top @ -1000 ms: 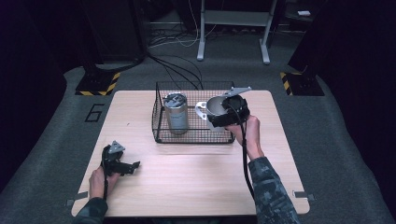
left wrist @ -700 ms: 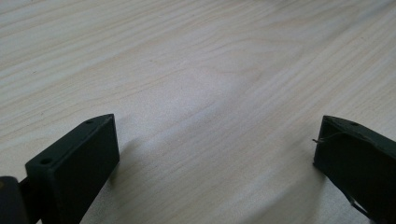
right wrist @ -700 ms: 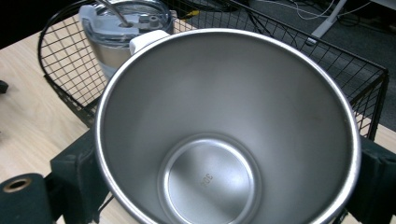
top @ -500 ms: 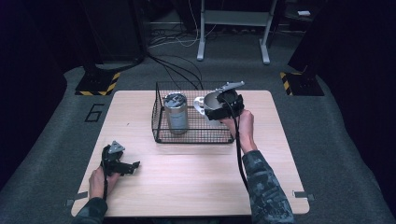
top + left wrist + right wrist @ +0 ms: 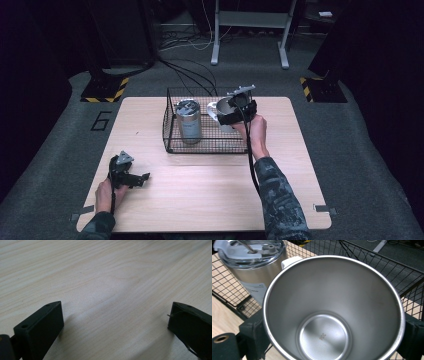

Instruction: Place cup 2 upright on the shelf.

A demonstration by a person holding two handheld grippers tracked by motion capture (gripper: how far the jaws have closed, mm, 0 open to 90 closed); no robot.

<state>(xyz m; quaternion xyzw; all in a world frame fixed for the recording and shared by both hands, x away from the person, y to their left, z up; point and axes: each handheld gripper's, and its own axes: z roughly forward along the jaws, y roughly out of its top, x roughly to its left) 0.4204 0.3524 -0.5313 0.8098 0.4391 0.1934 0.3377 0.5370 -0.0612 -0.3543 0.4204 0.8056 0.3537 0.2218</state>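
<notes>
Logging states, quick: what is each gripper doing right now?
Left gripper: open, holding nothing, low over the table.
Right gripper: shut on the steel cup.

We count one wire basket [image 5: 200, 145] on one wooden table [image 5: 210, 195]. In and over the basket we see two metal cups: one tall tumbler [image 5: 188, 121] with one clear lid [image 5: 249, 251] on top, and one open steel mug [image 5: 334, 312] with one white handle [image 5: 289, 261]. We count two grippers, the left gripper [image 5: 145, 177] and the right gripper [image 5: 220, 119], and each has two black jaws, so four jaws in all. We see two hands. On the floor we count two yellow-and-black striped patches [image 5: 105, 90] and one number six [image 5: 101, 120].
</notes>
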